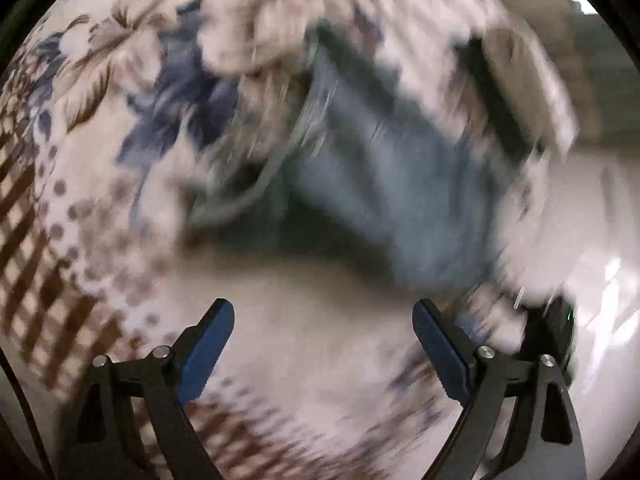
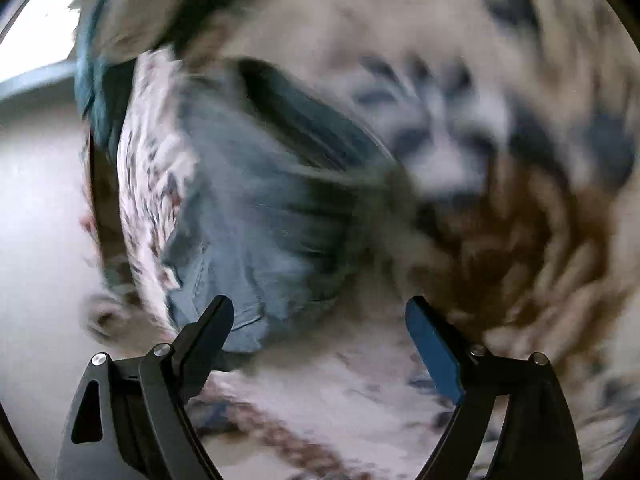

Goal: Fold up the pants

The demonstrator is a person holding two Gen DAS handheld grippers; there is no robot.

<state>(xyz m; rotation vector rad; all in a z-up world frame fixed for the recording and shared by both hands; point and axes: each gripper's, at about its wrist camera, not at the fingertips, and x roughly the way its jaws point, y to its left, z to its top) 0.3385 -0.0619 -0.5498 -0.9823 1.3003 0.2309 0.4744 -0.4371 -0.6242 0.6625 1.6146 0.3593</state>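
A floral bedspread (image 1: 120, 128), patterned in blue and brown, fills both blurred views, with the blue-grey pants (image 1: 392, 184) lying bunched on it just ahead. The left tongs (image 1: 324, 320) and right tongs (image 2: 318, 316) both gape, gripping nothing. The fold appears barely begun; next, each needs a clean edge of cloth to pinch.

Motion blur is smearing both wrist views.

The pants (image 1: 400, 184) are showing only as a blue-grey mass with folds and edges unreadable; the patterned bedspread (image 1: 100, 120) is dissolving into streaks, and the lens rim is cutting off its outer parts.
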